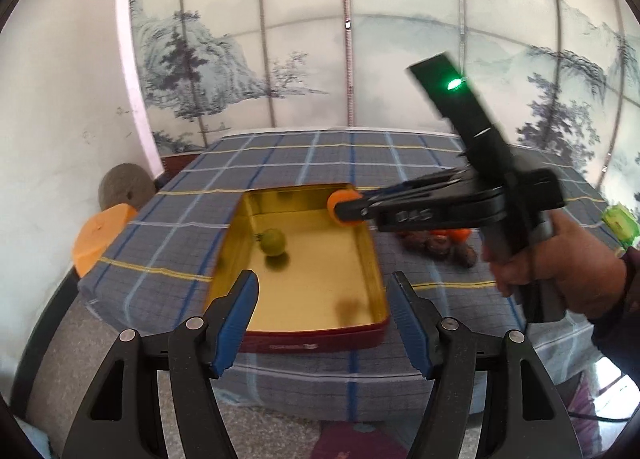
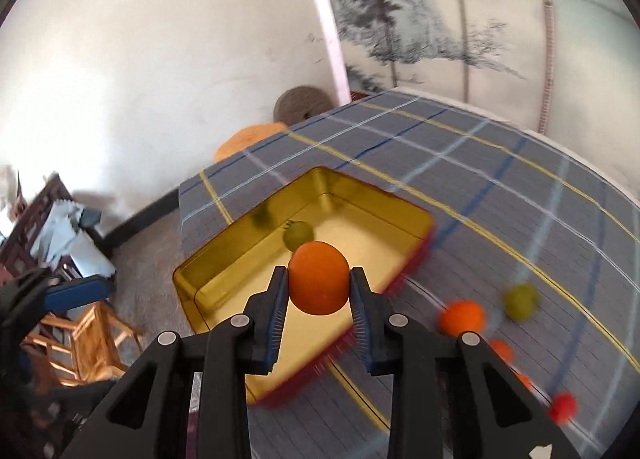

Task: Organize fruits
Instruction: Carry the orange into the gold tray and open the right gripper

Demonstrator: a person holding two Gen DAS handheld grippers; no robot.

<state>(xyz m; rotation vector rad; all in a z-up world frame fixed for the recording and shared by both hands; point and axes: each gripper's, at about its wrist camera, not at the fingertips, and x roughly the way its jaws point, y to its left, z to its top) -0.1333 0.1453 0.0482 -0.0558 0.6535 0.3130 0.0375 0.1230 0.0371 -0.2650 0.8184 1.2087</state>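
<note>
The right gripper (image 2: 319,291) pinches an orange fruit (image 2: 318,283) over the gold tin (image 2: 192,279) — ready to drop it beside the green fruit (image 2: 298,234); the left gripper (image 1: 324,323) hangs spread, empty.

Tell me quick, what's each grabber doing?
Left gripper: open, holding nothing.
Right gripper: closed on the orange fruit, above the gold tin.

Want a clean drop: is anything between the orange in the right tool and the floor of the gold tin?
Nothing visible blocks it. The right tool grips the orange over the open tin. A green fruit lies toward the tin's far left side, apart from the orange; the left tool stands open and empty at the near rim.
</note>
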